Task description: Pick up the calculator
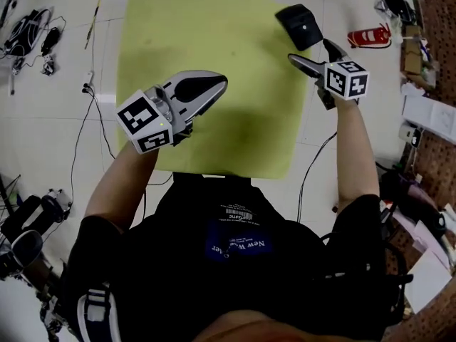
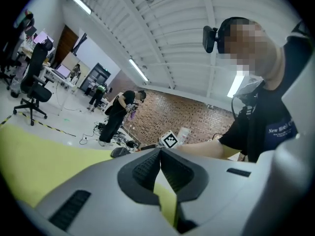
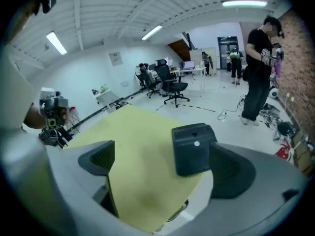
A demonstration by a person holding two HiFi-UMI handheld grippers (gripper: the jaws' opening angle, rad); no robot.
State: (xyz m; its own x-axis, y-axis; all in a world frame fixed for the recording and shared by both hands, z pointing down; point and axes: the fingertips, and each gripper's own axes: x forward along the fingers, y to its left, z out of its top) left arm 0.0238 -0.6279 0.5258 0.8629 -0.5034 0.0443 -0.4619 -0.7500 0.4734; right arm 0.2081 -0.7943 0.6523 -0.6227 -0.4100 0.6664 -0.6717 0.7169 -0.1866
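While the left claw sits closed and empty, the right claw gapes wide near the calculator.

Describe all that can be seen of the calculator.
The calculator is a dark, plastic-looking slab, showing a plain face with one small pale dot and no visible keys. It lies flat at the far right corner of the yellow table, turned askew. Only the table touches it; the open right tool is short of it.
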